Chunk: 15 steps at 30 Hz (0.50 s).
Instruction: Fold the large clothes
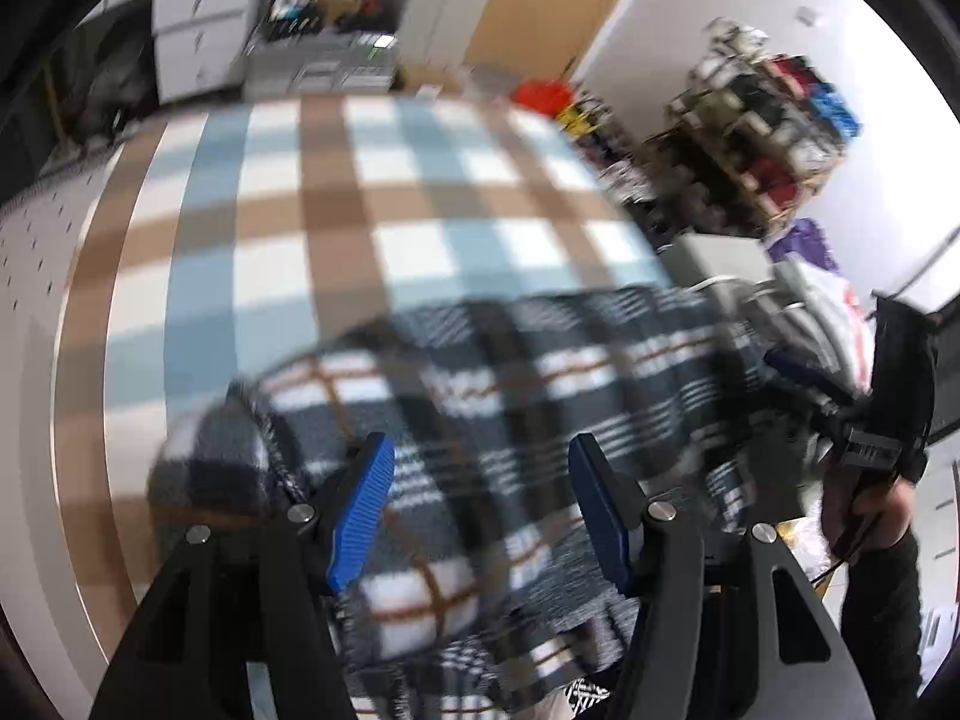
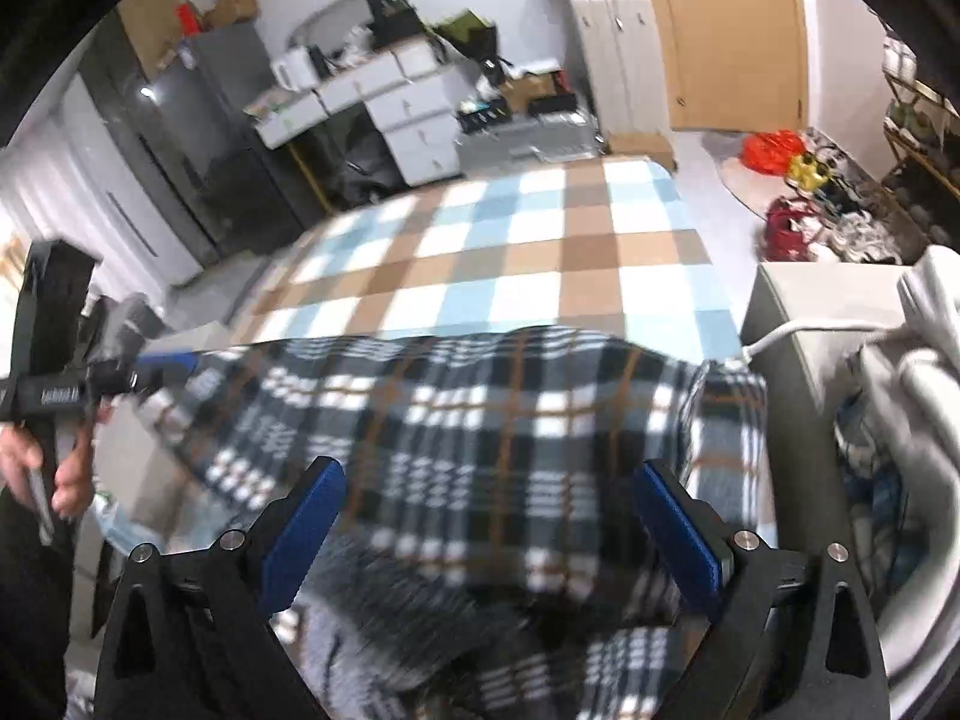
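Garment: a dark plaid fleece (image 1: 480, 396), soft and rumpled, is seen at lower centre.
Bed: a flat checked cover (image 1: 336, 192) fills the upper frame.
Left gripper (image 1: 480, 516): ribbed blue pads are held apart.
Right gripper (image 2: 489, 531): jaws are spread wide.

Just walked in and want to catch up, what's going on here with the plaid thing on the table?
A person is working with a handheld gripper in each hand over a dark plaid garment lying on a table covered by a blue, tan and white checked cloth. Both the left gripper and the right gripper have their jaws spread wide, with the garment in front of them and nothing clamped. The pictures are motion-blurred, and the garment looks bunched rather than neatly folded.
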{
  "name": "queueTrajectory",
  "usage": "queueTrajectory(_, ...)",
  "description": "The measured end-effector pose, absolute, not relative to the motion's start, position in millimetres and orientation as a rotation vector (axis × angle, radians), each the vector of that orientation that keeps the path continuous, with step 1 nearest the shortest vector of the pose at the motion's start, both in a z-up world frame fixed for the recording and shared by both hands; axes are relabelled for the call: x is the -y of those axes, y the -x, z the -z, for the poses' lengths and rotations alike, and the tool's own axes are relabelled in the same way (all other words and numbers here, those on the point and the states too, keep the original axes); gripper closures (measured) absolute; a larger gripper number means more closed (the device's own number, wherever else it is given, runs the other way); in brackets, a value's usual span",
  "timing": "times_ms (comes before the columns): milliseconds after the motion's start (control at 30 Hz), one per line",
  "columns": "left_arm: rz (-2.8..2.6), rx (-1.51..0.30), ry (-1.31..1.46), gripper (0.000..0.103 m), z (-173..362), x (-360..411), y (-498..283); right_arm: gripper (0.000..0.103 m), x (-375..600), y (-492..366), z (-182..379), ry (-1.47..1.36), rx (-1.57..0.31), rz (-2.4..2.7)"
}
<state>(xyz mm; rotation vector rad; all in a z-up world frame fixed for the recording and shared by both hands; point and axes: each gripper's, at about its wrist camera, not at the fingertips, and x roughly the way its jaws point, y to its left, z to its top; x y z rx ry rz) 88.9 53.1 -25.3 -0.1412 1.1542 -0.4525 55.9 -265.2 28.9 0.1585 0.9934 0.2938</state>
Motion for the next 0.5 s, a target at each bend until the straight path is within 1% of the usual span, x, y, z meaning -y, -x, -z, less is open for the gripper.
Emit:
queueTrajectory(133, 0.437, -1.194, 0.210, 0.048, 48.8, -81.4, -68.5, 0.005, 272.7, -87.2, 8.5, -0.124, -1.118, -0.219)
queueTrajectory(267, 0.408, -1.256, 0.257, 0.048, 70.5, -91.9, -59.6, 0.005, 289.8, -100.9, 52.7, -0.141, -1.256, -0.155)
queueTrajectory(333, 0.401, -1.272, 0.283, 0.048, 78.4, -96.6, -56.1, 0.005, 294.8, -101.9, 64.7, -0.152, -1.277, -0.151)
queueTrajectory(400, 0.407, -1.248, 0.316, 0.048, 79.8, -98.8, -53.5, 0.005, 294.1, -102.8, 72.5, -0.136, -1.280, -0.147)
queueTrajectory(467, 0.399, -1.230, 0.300, 0.048, 79.5, -94.6, -50.6, 0.000, 284.6, -102.7, 78.7, -0.065, -1.286, -0.128)
queueTrajectory(500, 0.393, -1.229, 0.279, 0.048, 77.8, -91.3, -50.2, 0.000, 276.9, -102.7, 81.7, -0.006, -1.299, -0.121)
